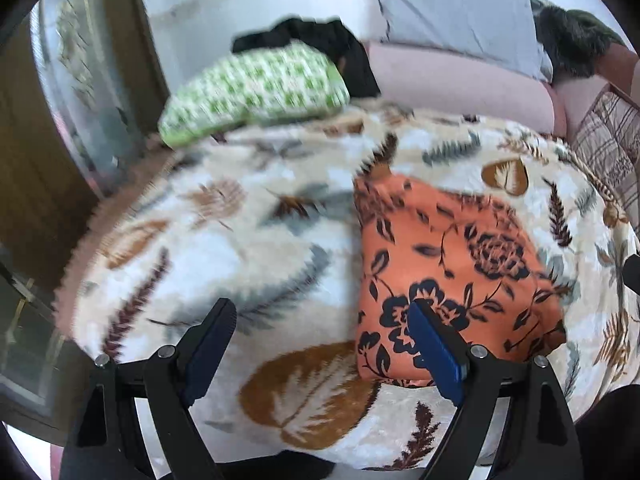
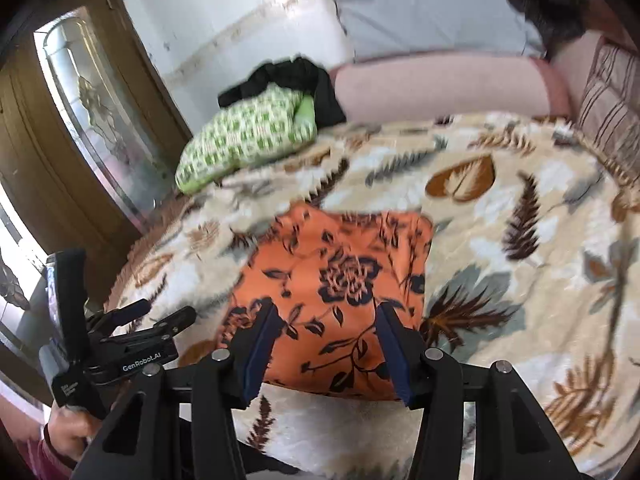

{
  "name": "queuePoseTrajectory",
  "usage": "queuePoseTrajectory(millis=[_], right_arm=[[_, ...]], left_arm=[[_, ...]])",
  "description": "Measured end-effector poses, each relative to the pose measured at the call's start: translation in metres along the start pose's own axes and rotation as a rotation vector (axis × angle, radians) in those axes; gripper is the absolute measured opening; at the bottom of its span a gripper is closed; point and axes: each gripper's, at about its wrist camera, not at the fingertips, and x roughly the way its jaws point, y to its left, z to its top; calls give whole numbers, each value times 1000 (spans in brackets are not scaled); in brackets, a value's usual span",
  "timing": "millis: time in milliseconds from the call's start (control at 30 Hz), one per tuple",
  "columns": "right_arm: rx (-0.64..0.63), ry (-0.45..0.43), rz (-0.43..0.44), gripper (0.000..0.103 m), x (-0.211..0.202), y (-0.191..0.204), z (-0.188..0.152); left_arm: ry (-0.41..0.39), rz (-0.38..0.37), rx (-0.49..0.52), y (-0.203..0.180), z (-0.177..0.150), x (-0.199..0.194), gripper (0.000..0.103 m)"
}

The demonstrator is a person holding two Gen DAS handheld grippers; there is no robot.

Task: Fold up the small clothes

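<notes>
A folded orange garment with dark flowers point(image 1: 452, 264) point(image 2: 340, 292) lies flat on a leaf-patterned blanket point(image 1: 248, 240) point(image 2: 520, 280). My left gripper point(image 1: 320, 308) hovers above the blanket at the garment's left edge, its jaws wide apart and empty; its right finger point(image 1: 436, 352) overlaps the garment in the left wrist view. That same left gripper point(image 2: 166, 312) shows at the lower left of the right wrist view, held by a hand point(image 2: 68, 428). My right gripper point(image 2: 327, 308) is raised over the near part of the garment, open, with no cloth pinched.
A green-and-white patterned cloth point(image 1: 256, 88) point(image 2: 248, 136) and a black garment point(image 1: 320, 36) point(image 2: 292, 76) lie heaped at the blanket's far left. A pink bolster point(image 1: 460, 80) and grey pillow point(image 1: 452, 8) line the back. A wooden door with glass point(image 2: 80, 120) stands left.
</notes>
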Motion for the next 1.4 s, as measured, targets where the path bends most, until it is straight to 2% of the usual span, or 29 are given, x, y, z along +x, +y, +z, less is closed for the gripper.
queuePoseTrajectory(millis=[133,267,367,467,700,867,1100,1400], right_arm=[[-36,-69,-55,58,-41,20,4],[-43,-90,-69,62,-66,30,4],[-58,-108,-94,64,-83,39,1],[-84,-125,-106,64,-97,46,-4],[-100,-167,-150,65,-128,58,-18],[-98,-187,-171,66,-146,64,-24],[-110,-227,-167,66,-172,75,-25],[-110,-251,-189,66,-185,81,-25]], left_arm=[[-84,29,-2,3,9,-43,88],[-151,54,-18,8,12,-82,89],[-210,100,-27,10,12,-111,89],[-249,108,-31,11,11,-133,89],[-297,88,-49,12,8,-173,90],[-302,79,-54,15,6,-191,90],[-344,85,-55,20,0,-219,90],[-360,58,-42,18,2,-233,90]])
